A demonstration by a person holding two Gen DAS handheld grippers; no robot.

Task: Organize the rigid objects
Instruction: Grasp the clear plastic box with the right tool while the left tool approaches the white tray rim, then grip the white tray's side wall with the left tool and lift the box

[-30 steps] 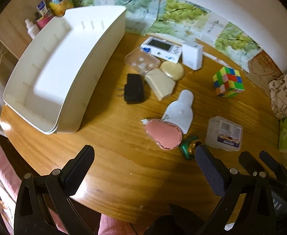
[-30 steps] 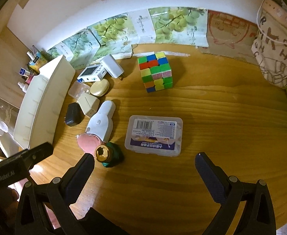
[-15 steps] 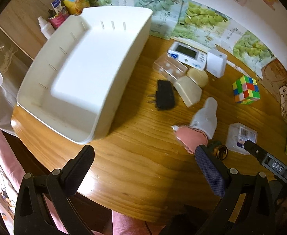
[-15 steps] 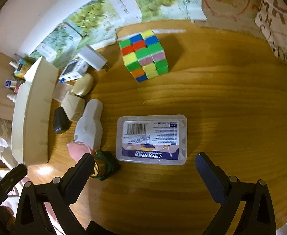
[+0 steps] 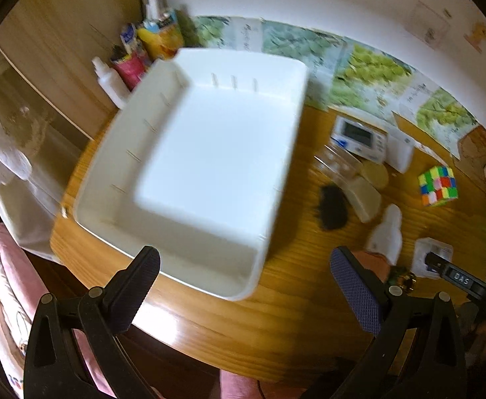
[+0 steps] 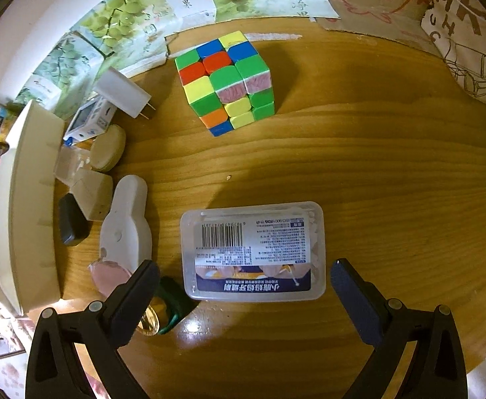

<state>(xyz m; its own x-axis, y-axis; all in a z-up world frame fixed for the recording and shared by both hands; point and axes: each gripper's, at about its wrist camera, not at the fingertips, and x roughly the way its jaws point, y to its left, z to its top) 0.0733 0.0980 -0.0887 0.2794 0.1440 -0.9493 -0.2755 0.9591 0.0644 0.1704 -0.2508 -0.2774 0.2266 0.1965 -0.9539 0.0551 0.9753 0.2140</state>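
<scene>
My left gripper (image 5: 244, 286) is open and empty, above the near corner of a big empty white bin (image 5: 206, 166). My right gripper (image 6: 244, 294) is open and empty, its fingers either side of the near end of a clear plastic box with a barcode label (image 6: 252, 249). Right of the bin lie a colour cube (image 6: 226, 83), a white bottle-shaped case (image 6: 126, 219), a pink pouch (image 6: 108, 274), a small green jar (image 6: 168, 309), a black adapter (image 6: 71, 219), a beige block (image 6: 93, 194), a round beige compact (image 6: 108, 148), a white charger (image 6: 121, 93) and a white monitor (image 6: 90, 118).
Bottles and tubes (image 5: 136, 56) stand at the wall behind the bin. A printed cloth bag (image 6: 465, 43) sits at the far right. The round wooden table's edge (image 5: 209, 342) runs just below my left gripper. Grape-print paper lines the back wall.
The left gripper has swung left and nearer to the white bin, which now fills its view. The right gripper has moved down and closer to the clear plastic box.
</scene>
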